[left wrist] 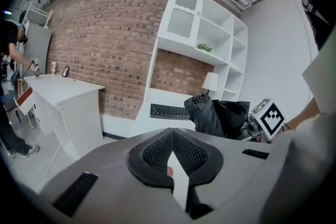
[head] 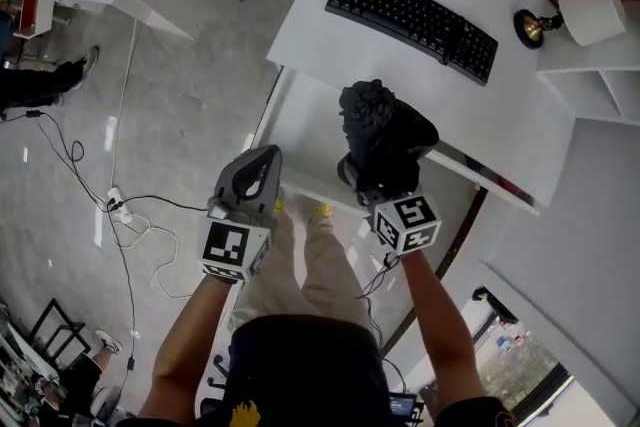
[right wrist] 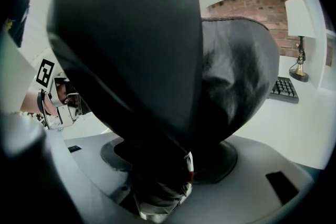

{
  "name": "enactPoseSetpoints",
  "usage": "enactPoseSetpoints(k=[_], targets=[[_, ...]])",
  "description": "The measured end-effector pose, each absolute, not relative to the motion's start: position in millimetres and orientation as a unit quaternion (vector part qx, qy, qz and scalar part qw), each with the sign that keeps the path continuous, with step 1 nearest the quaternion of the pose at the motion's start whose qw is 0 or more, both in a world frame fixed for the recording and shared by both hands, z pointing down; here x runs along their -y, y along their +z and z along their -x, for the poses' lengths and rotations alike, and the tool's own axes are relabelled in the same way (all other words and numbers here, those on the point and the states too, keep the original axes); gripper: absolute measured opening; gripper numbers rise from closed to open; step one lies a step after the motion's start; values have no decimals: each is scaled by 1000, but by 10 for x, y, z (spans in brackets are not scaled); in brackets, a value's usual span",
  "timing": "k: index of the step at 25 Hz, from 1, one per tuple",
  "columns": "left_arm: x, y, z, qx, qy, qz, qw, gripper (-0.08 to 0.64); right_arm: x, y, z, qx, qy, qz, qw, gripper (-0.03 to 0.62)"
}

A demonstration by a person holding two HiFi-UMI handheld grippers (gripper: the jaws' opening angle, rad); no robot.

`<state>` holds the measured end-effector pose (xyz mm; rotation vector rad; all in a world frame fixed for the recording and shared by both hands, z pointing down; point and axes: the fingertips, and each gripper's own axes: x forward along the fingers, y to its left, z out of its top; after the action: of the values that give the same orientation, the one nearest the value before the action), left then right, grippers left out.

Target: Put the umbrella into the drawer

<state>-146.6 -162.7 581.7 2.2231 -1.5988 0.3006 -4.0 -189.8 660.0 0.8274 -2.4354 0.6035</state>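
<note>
White desk (head: 330,20) before a brick wall (left wrist: 105,44). My right gripper (head: 372,183) clamps the crumpled black umbrella (head: 385,130); my left gripper's (head: 262,160) jaws are together.

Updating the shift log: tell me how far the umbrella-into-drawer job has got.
Done: the umbrella is picked up, right tongs shut on it. In hand: it hangs over the desk's front edge; the left tongs are shut, empty. Left: setting it in the drawer and letting go. Whether the white panel below the desk is that drawer, I cannot tell.
</note>
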Motion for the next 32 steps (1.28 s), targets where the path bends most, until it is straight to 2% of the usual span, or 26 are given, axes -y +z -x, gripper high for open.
enactPoseSetpoints(k=[18, 32], targets=[[1673, 6559, 1319, 557, 135, -784, 240, 15, 1728, 7789, 314, 874, 255, -219, 350, 255], [1399, 7056, 1474, 563, 148, -763, 280, 15, 1814, 8587, 496, 840, 298, -220, 396, 255]])
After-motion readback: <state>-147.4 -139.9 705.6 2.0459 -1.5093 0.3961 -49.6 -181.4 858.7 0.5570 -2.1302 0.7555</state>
